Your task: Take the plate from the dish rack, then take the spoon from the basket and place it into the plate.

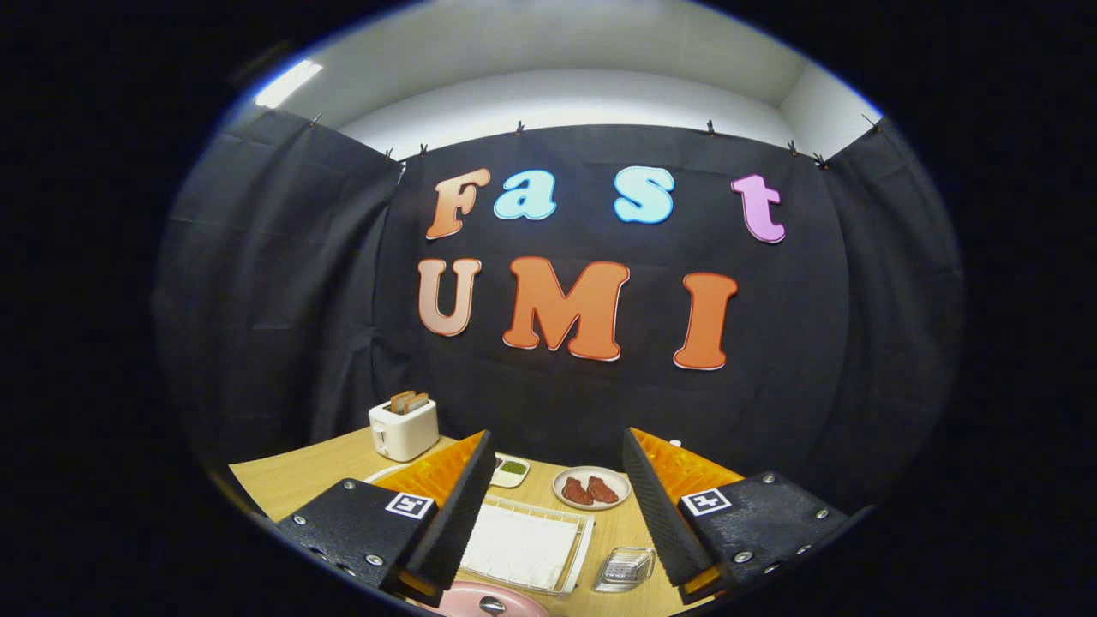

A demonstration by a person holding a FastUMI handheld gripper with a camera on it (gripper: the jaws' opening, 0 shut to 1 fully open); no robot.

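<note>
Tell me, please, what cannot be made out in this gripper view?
- White two-compartment dish: partly hidden behind one finger of the open gripper.
- Pink round lid with metal knob: cut off at the near edge.
- Small clear ribbed plastic box: contents too small to tell.

We see a white toaster (pixel 403 430) holding toast slices at the far corner of the light wooden desk (pixel 283 480). Nearer lie a small white dish of green sauce (pixel 512 470), a clear ridged plastic box (pixel 624 570) and a pink lid (pixel 490 602).
</note>
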